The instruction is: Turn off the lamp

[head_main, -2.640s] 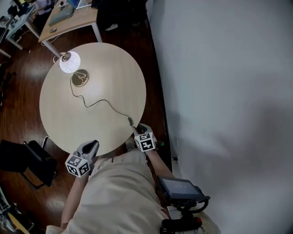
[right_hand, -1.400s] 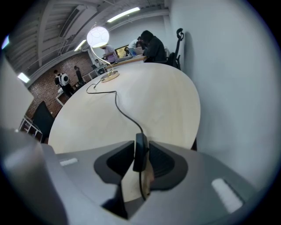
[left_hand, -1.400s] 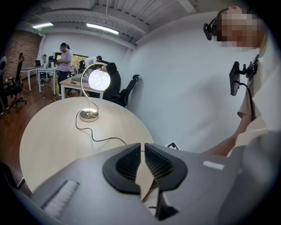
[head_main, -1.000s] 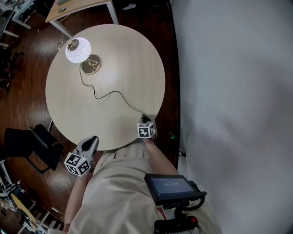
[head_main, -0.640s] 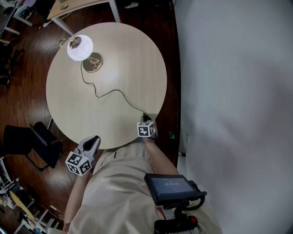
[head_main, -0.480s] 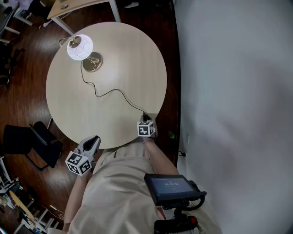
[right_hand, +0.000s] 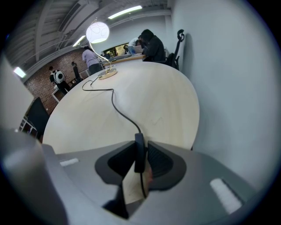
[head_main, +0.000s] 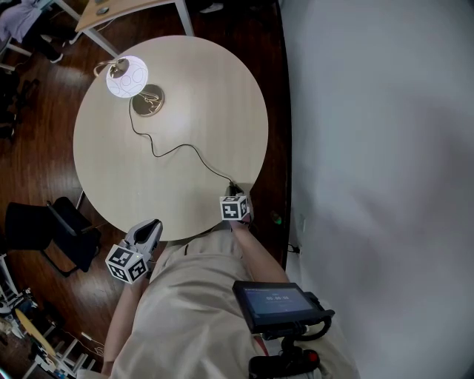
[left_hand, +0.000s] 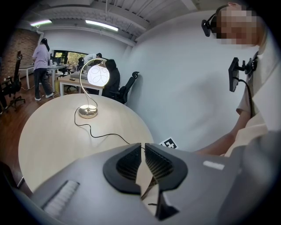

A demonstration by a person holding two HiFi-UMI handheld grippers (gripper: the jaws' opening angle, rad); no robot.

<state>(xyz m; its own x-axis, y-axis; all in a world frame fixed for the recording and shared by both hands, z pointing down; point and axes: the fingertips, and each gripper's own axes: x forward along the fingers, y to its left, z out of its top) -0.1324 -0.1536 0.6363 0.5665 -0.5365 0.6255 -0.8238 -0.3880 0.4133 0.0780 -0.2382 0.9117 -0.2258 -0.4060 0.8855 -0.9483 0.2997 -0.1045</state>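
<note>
The lamp's round globe (head_main: 127, 76) glows white above its brass base (head_main: 149, 100) at the far left of the round table (head_main: 207, 96). Its black cord (head_main: 178, 148) snakes to the near edge. My right gripper (head_main: 233, 191) is there, shut on the cord's black inline switch (right_hand: 139, 151), which stands upright between the pads. In the right gripper view the globe (right_hand: 97, 31) is still lit. My left gripper (head_main: 152, 224) hovers at the table's near left edge, its jaws together with nothing between them (left_hand: 142, 147).
A black chair (head_main: 44, 229) stands left of the table on the dark wooden floor. Another desk (head_main: 126, 11) is beyond the table. A grey wall (head_main: 370, 148) runs along the right. Several people are in the background (left_hand: 43, 66).
Early on my right gripper moved from the table's edge onto the cord switch. Over the last second neither gripper has moved, and the lamp stays lit.
</note>
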